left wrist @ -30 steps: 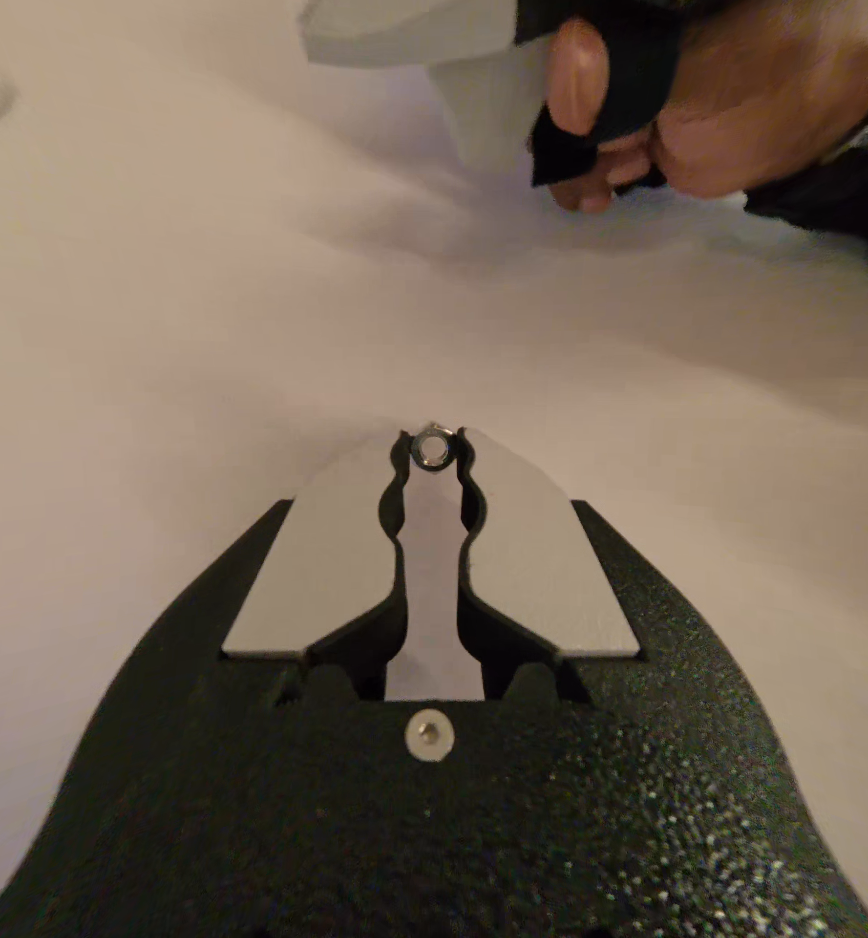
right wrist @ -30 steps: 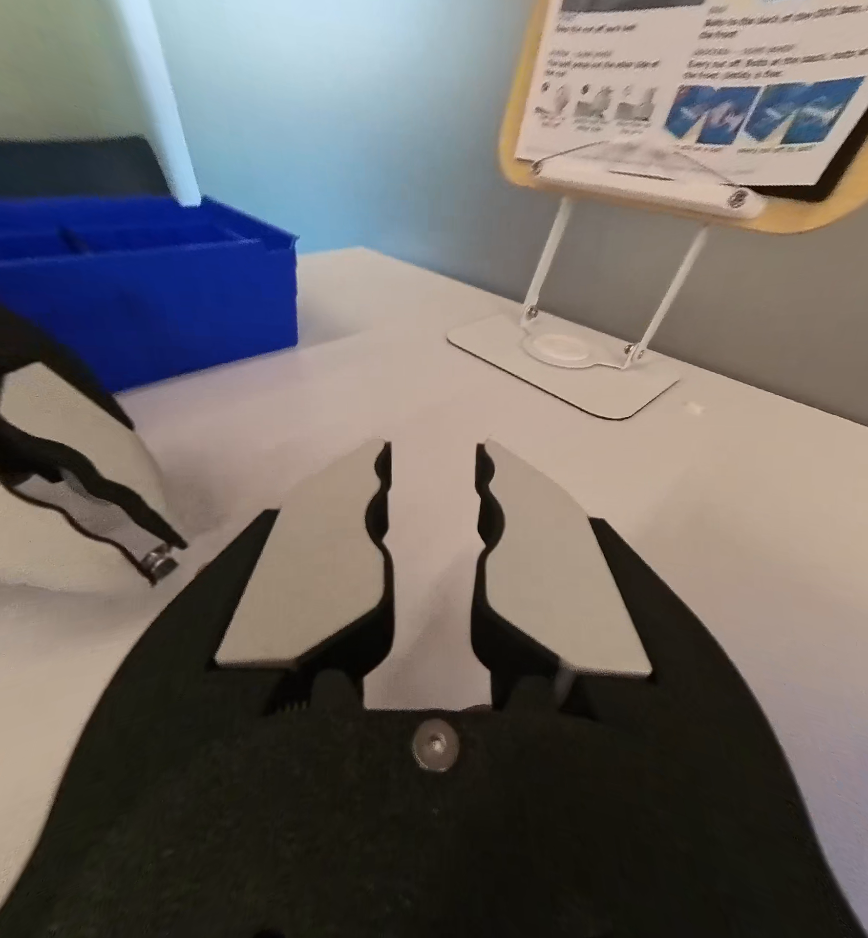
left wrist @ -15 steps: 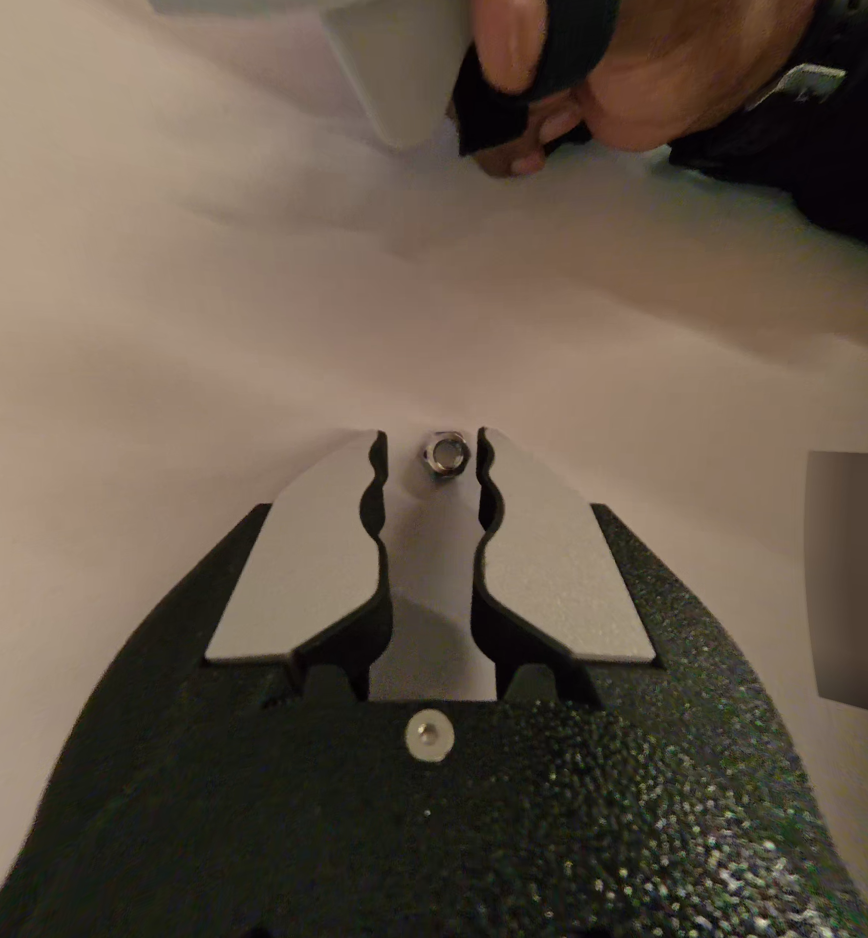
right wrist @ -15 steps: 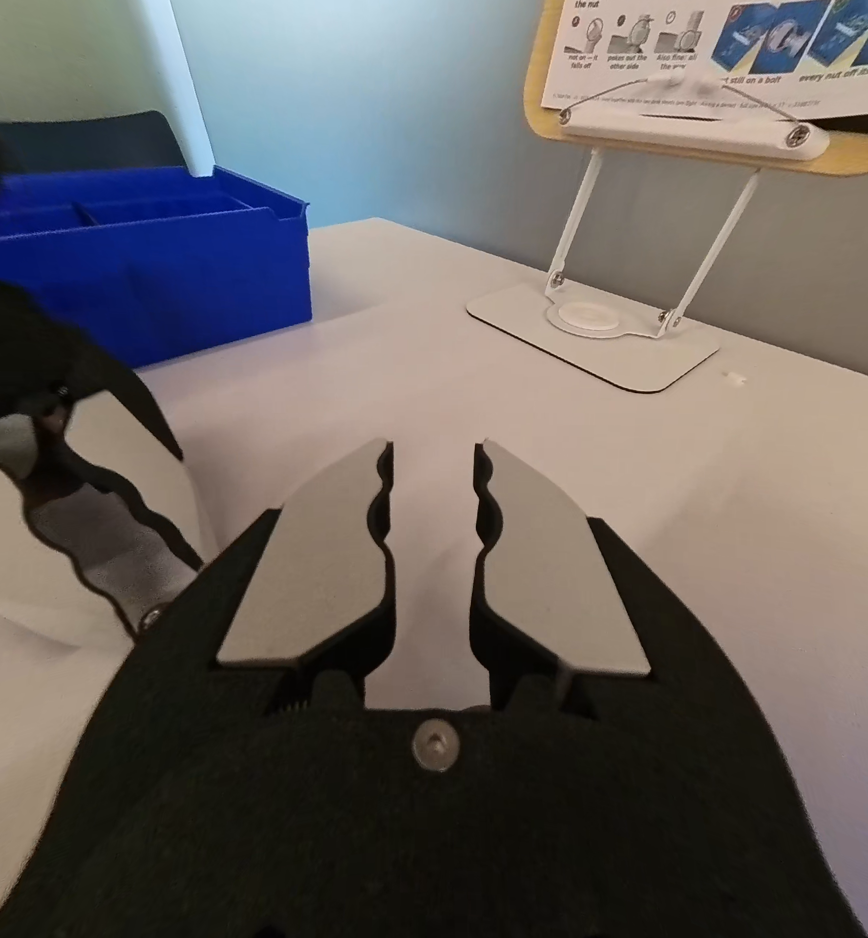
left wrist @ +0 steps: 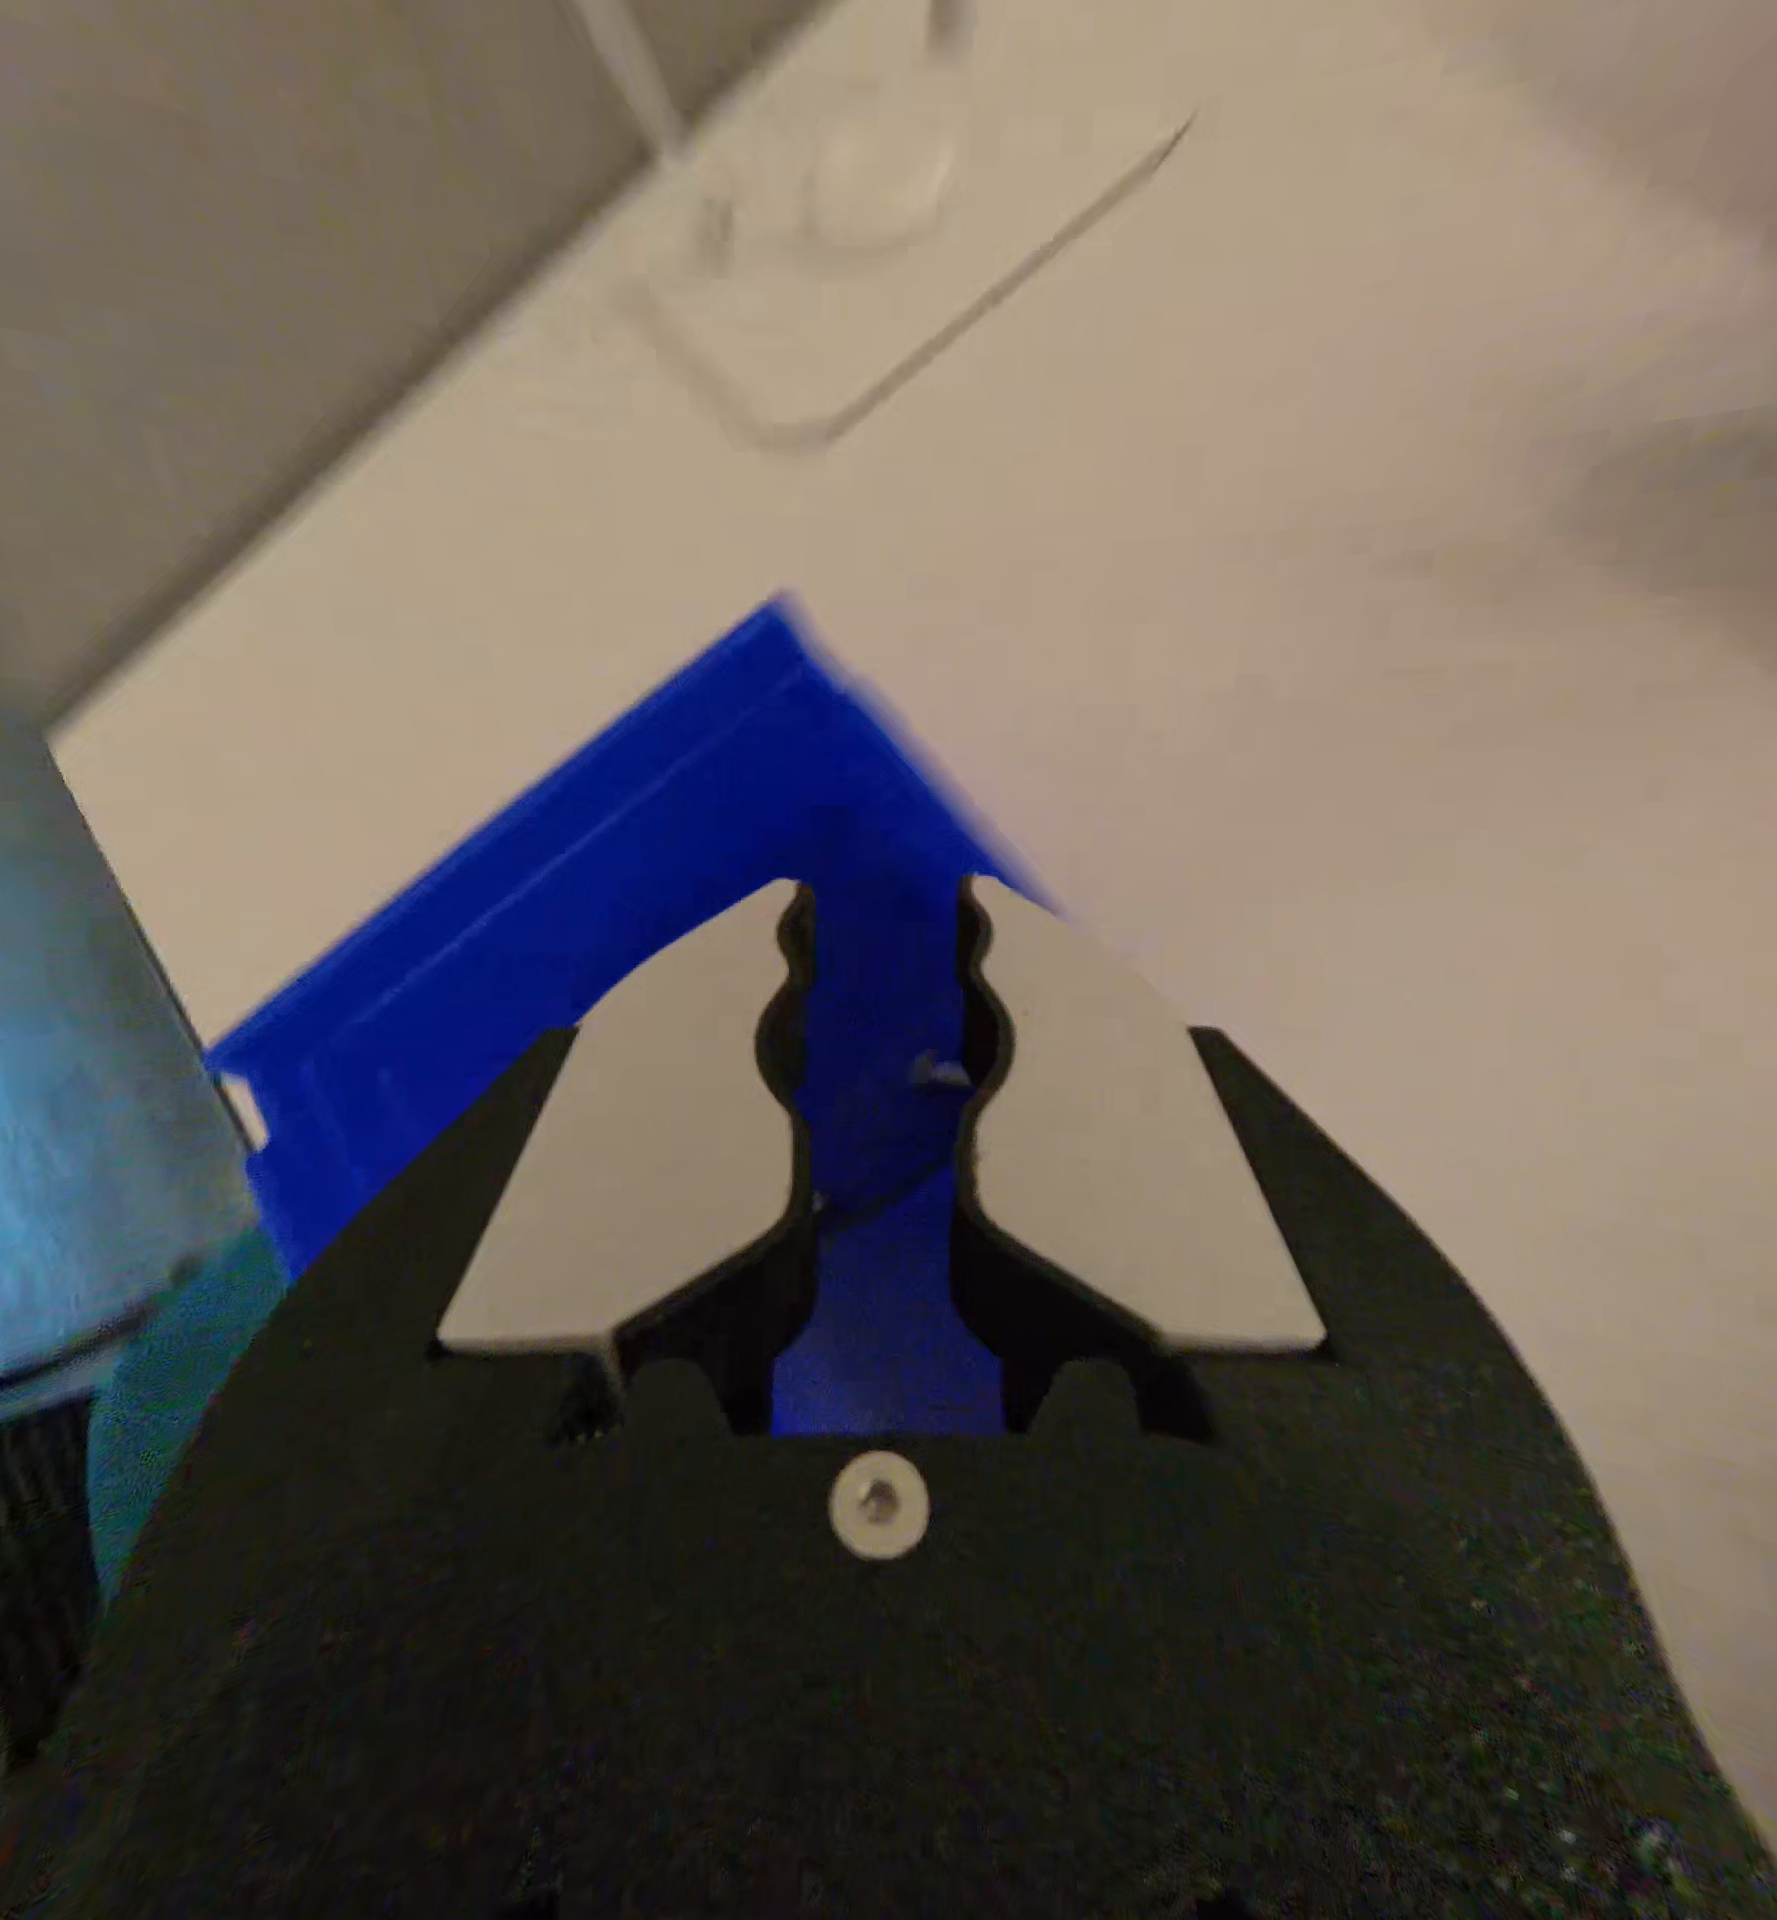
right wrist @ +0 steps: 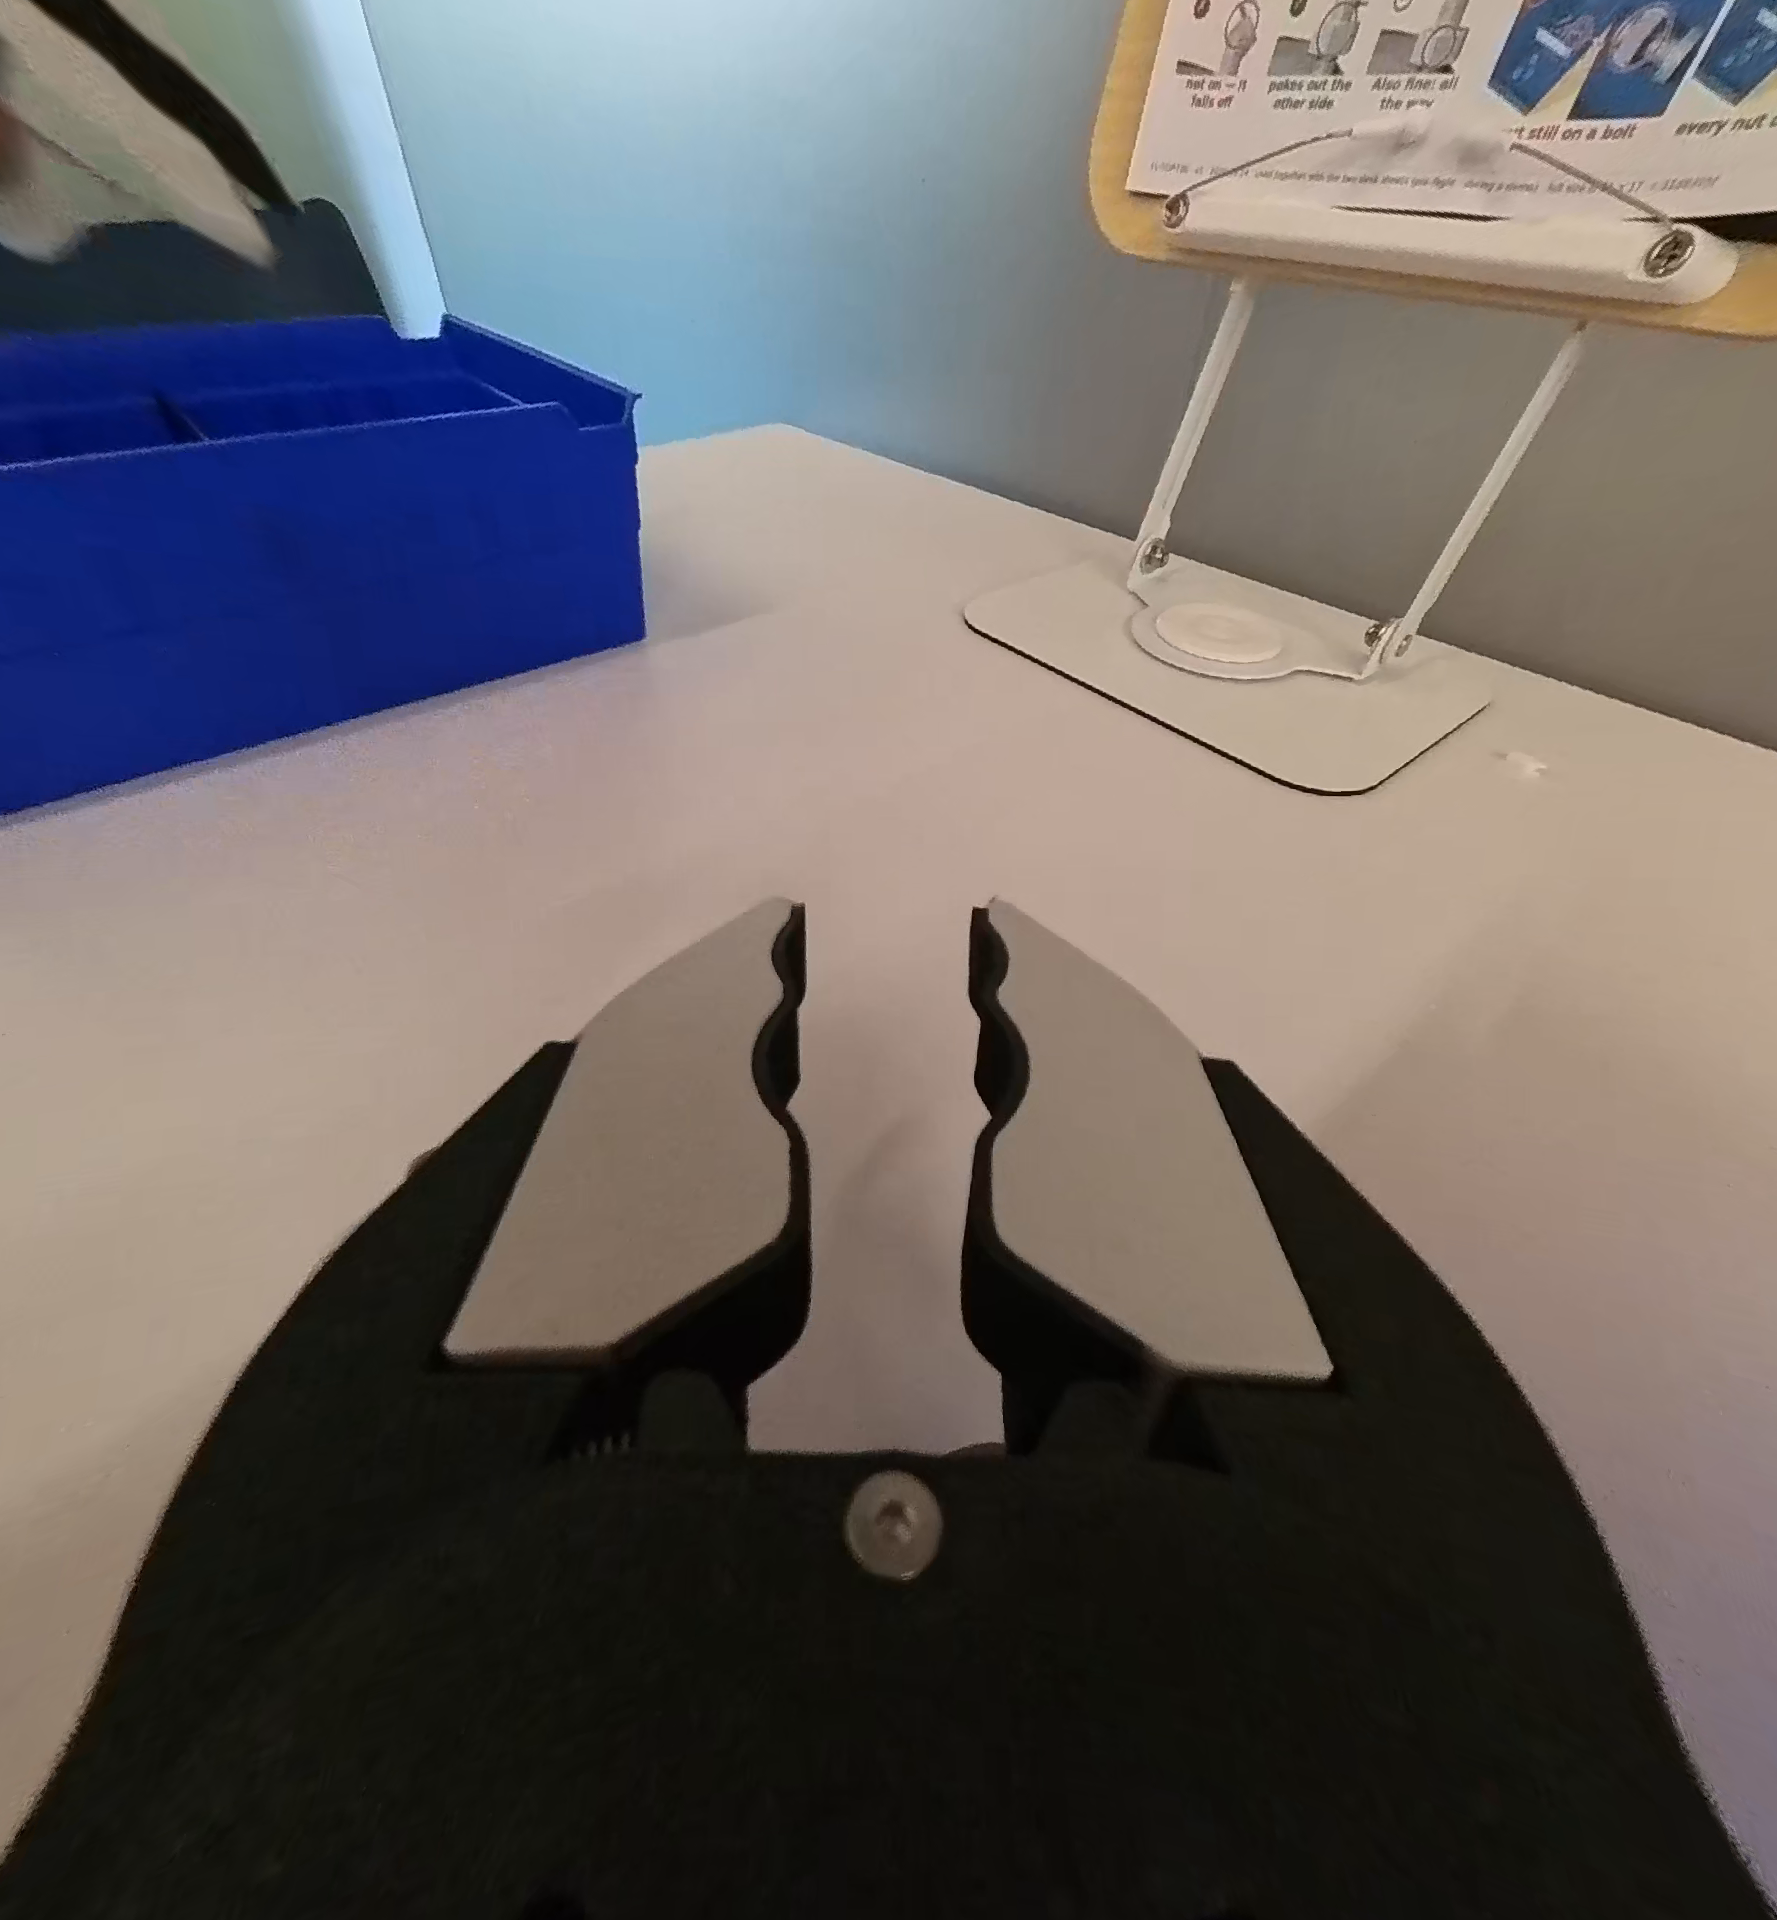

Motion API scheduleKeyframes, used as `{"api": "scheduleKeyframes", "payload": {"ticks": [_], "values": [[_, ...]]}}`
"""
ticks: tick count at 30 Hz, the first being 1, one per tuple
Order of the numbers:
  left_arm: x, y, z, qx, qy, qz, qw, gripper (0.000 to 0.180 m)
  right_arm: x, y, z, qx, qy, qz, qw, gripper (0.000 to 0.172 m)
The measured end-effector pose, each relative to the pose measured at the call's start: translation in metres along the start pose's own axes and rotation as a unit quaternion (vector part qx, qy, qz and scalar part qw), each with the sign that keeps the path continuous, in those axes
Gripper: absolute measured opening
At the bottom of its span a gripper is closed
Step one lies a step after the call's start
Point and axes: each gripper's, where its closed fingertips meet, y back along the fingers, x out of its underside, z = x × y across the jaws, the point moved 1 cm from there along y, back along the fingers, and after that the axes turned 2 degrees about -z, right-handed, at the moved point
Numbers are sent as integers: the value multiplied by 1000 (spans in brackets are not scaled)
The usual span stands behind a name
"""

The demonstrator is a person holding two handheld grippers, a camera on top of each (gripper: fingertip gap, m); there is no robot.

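Right now your left gripper (left wrist: 882,904) hangs above the blue compartment bin (left wrist: 593,935), its fingers apart with nothing pressed between the pads. Through the gap between them you look down into the bin, where a small metallic piece (left wrist: 941,1072), too blurred to name, shows close against the inner edge of the right-hand finger; you cannot tell from this view whether it touches the pad or lies on the bin floor below. Beyond the bin the white table (left wrist: 1279,727) runs on, and farther ahead sits the flat white base of a stand (left wrist: 905,270), smeared by motion.

Your right gripper (right wrist: 886,914) hovers low over the bare table (right wrist: 448,987), fingers apart and gripping nothing. Ahead and to its left stands the blue bin (right wrist: 271,582), its dividers visible over the rim. Ahead and to its right the stand's base (right wrist: 1227,675) rests on the table, two thin white struts rising to a wooden-edged board carrying a printed sheet (right wrist: 1435,94). High at the far left, above the bin, your left gripper appears blurred (right wrist: 125,135).
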Motion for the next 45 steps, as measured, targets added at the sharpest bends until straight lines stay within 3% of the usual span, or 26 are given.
{"api": "scheduleKeyframes", "payload": {"ticks": [3,8,11,20,22,26,30,32,34,37,39,41,45], "values": [[55,-49,52,-8,46,142,989,22,0,0,0,-1,0,-3,1000,30],[96,-91,67,6,71,240,968,24,-1,2,1,-2,3,-5,1000,30],[96,-93,75,-17,65,256,964,25,0,0,2,-5,4,-1,1000,30],[113,-102,75,20,56,327,943,27,2,-2,8,-13,28,8,999,30],[111,-105,71,36,58,324,944,11,3,-1,9,-12,33,10,999,30],[107,-105,72,25,40,312,949,10,3,-1,9,-10,35,9,999,30],[61,-76,73,-12,40,190,981,10,2,-1,7,-9,28,5,1000,30],[10,-45,46,10,46,74,996,9,2,-1,7,-9,25,5,1000,30],[-51,-10,-10,64,25,-49,996,9,2,0,6,-10,22,6,1000,30],[-103,9,-117,126,-81,-116,982,9,1,0,5,-11,12,4,1000,30],[-106,-8,-175,171,-129,-112,971,9,0,2,2,-11,6,-4,1000,30],[-90,-42,-217,218,-141,-81,962,9,1,4,-2,-4,12,-2,1000,29],[-38,-110,-238,222,-166,15,961,9,7,7,-6,-6,33,22,999,29]]}}
